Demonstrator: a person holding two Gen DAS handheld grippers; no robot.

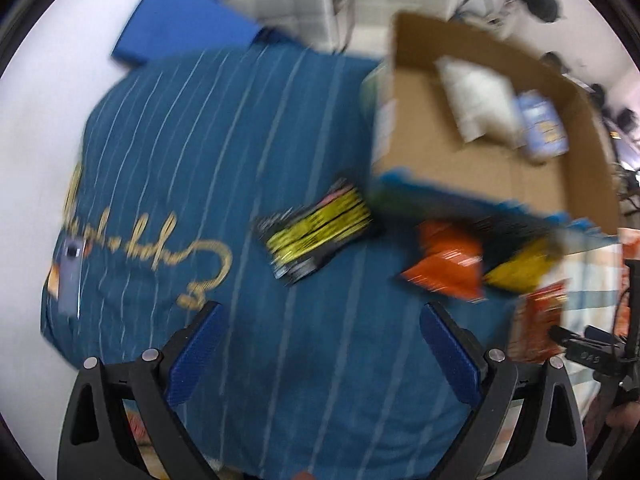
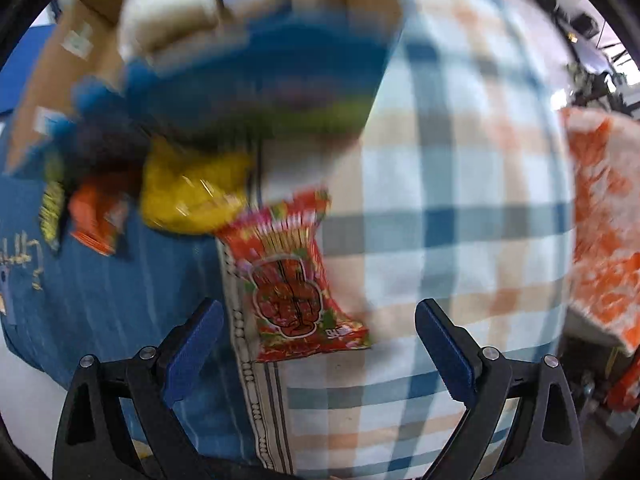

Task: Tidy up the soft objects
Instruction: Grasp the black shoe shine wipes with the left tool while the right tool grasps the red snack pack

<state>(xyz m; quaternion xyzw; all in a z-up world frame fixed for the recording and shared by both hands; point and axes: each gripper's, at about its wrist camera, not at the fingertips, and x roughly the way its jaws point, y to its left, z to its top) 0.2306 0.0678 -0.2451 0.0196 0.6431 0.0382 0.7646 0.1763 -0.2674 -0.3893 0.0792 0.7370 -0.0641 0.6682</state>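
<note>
Both views are motion-blurred. My left gripper point(image 1: 320, 320) is open and empty above a blue striped cloth point(image 1: 200, 140). A black-and-yellow packet point(image 1: 316, 232) lies ahead of it. An orange packet point(image 1: 444, 264) and a yellow packet point(image 1: 520, 264) lie to the right, beside an open cardboard box point(image 1: 480, 168) that holds a white soft pack point(image 1: 476, 96) and a blue-white pack point(image 1: 542, 128). My right gripper point(image 2: 320, 320) is open and empty just above a red snack packet point(image 2: 292, 280). The yellow packet point(image 2: 192, 192) and orange packet point(image 2: 96, 216) lie beyond it, by the box point(image 2: 52, 72).
A plaid blue-and-orange cloth point(image 2: 440, 200) covers the right side. An orange-and-white cloth point(image 2: 604, 220) lies at the far right. A phone point(image 1: 70, 276) rests on the blue cloth's left edge. A blue pad point(image 1: 180, 24) lies at the back. The right gripper's body point(image 1: 592, 352) shows at the left view's edge.
</note>
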